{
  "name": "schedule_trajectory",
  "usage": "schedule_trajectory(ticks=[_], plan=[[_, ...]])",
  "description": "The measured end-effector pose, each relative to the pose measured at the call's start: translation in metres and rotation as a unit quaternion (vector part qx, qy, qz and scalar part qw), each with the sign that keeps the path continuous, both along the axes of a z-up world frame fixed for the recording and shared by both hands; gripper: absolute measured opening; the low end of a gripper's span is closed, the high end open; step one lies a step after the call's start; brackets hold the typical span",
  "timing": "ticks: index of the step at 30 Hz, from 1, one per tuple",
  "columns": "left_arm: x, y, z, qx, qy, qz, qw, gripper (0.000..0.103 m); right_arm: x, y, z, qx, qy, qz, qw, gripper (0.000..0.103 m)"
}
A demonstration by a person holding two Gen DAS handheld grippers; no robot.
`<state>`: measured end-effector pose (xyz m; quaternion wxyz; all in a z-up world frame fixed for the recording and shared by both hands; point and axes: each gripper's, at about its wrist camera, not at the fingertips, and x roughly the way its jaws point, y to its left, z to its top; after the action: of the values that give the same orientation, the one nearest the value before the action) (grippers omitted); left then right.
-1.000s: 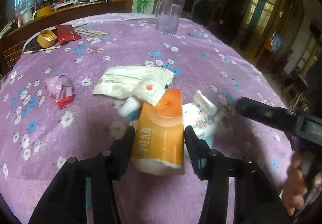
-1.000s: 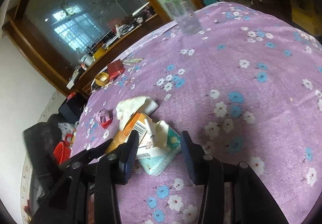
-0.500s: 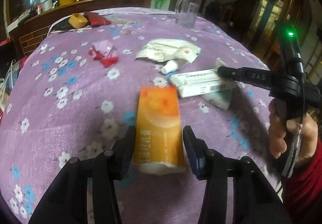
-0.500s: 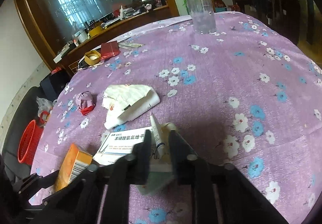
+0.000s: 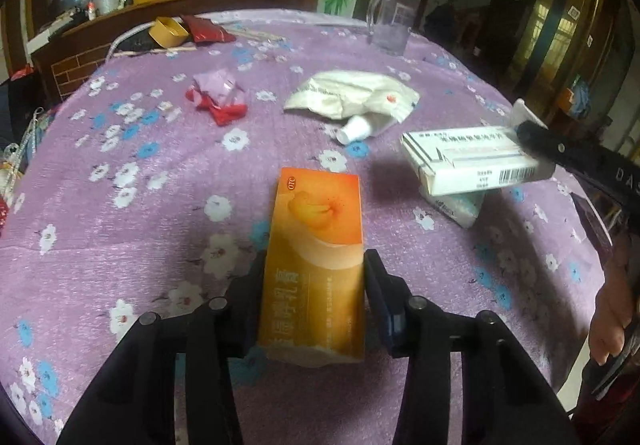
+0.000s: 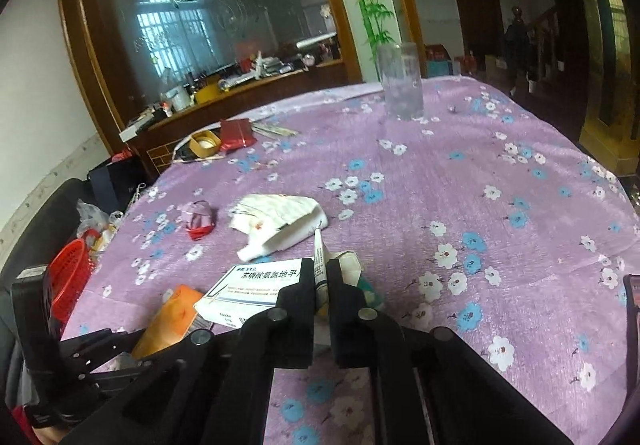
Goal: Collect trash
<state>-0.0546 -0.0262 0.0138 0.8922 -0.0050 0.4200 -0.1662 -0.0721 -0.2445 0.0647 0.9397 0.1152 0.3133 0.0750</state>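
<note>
An orange box (image 5: 316, 261) is gripped between the left gripper (image 5: 314, 285) pads, above a purple flowered tablecloth (image 5: 120, 225). A white box (image 5: 476, 161) is pinched by its flap in the closed right gripper (image 6: 320, 281), raised to the right. A crumpled white packet (image 5: 352, 93) lies farther off.

Two cartons: one orange box (image 5: 316, 257), one white box (image 5: 472, 161). One glass mug (image 5: 390, 23), one white bag (image 5: 352, 95), one red-pink wrapper (image 5: 218, 97), one red basket (image 6: 70, 279).
</note>
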Motion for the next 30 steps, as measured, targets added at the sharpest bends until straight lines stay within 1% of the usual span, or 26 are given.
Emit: schedule_trajectory(ticks=[5,7,14,19,24,30], plan=[[-0.02,0.017,0.017,0.008,-0.061,0.035,0.9975,0.045,-0.012,0.008,0.001,0.01,-0.013,0.014,1.0,0.006],[-0.024,0.023,0.02,0.013,-0.073,0.049,0.996,0.045,-0.015,0.013,0.001,0.012,-0.015,0.02,1.0,0.006],[-0.03,0.034,0.024,0.002,-0.075,0.054,0.9957,0.045,-0.021,0.03,0.002,0.005,-0.016,0.034,0.999,0.006],[-0.034,0.034,0.025,0.004,-0.083,0.057,0.9949,0.045,-0.022,0.039,0.0,-0.009,-0.012,0.038,0.999,0.006],[-0.035,0.04,0.026,0.002,-0.089,0.063,0.9941,0.045,-0.021,0.047,-0.003,-0.038,-0.006,0.035,0.999,0.007],[-0.035,0.044,0.028,-0.001,-0.093,0.07,0.9932,0.045,-0.022,0.054,-0.004,-0.063,-0.013,0.033,0.997,0.007]])
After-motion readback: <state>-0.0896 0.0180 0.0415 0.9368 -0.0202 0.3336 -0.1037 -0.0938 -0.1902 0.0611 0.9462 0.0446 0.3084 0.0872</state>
